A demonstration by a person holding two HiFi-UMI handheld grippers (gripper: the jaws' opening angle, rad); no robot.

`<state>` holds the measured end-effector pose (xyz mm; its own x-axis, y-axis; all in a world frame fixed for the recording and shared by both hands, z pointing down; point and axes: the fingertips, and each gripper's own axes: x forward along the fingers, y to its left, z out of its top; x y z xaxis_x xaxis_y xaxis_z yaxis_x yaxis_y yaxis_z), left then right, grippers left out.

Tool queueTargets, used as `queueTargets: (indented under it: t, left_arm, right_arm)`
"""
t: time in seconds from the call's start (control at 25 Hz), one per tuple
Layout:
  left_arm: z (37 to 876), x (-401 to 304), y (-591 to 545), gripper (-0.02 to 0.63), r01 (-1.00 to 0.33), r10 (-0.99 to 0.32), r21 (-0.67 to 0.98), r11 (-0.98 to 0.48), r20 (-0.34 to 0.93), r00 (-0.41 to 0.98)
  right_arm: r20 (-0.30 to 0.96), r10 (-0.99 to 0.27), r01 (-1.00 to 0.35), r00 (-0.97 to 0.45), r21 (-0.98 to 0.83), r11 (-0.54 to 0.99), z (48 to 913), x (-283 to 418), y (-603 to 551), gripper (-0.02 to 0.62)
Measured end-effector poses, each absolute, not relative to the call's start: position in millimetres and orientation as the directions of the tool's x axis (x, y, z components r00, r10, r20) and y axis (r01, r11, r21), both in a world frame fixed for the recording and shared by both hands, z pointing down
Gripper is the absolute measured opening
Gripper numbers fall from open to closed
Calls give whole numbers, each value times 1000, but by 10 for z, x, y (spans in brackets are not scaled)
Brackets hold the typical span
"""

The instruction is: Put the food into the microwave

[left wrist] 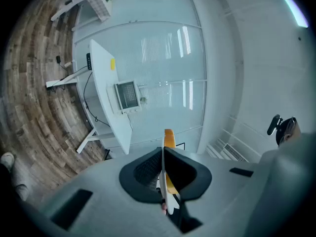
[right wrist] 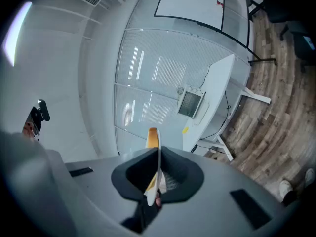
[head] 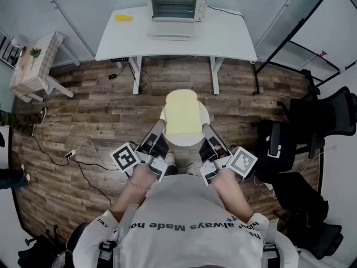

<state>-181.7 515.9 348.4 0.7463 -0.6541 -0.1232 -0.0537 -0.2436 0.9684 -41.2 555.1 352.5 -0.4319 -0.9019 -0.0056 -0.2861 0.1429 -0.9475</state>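
A pale slice of bread [head: 181,113] lies on a round white plate [head: 188,139] that I hold in the air over the wooden floor. My left gripper [head: 159,130] is shut on the plate's left rim and my right gripper [head: 207,132] on its right rim. In the left gripper view the plate [left wrist: 163,181] shows edge-on between the jaws, with the bread's crust [left wrist: 169,139] beyond. The right gripper view shows the same plate [right wrist: 158,168] and bread [right wrist: 152,138]. The microwave [head: 173,4] stands far ahead on a white table [head: 223,41], its door folded down.
A small yellow object [head: 123,18] lies on the table's left part. A small table with a checked cloth [head: 33,66] stands at the left, black office chairs [head: 318,121] at the right. Cables and a power strip [head: 71,154] lie on the floor. A person's legs [head: 19,121] show at the left edge.
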Motion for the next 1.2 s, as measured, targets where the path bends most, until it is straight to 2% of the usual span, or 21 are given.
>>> queueTargets:
  t: [0.64, 1.2]
  left_arm:
    - [3482, -2038, 4833, 18, -44, -656, 971, -236, -126, 744]
    - [3565, -2342, 4497, 18, -34, -636, 974, -224, -120, 762]
  right_arm:
    - [-23, -892, -319, -452, -929, 185, 3438, -639, 5205, 23]
    - [-2, -905, -309, -425, -940, 147, 3573, -948, 4898, 23]
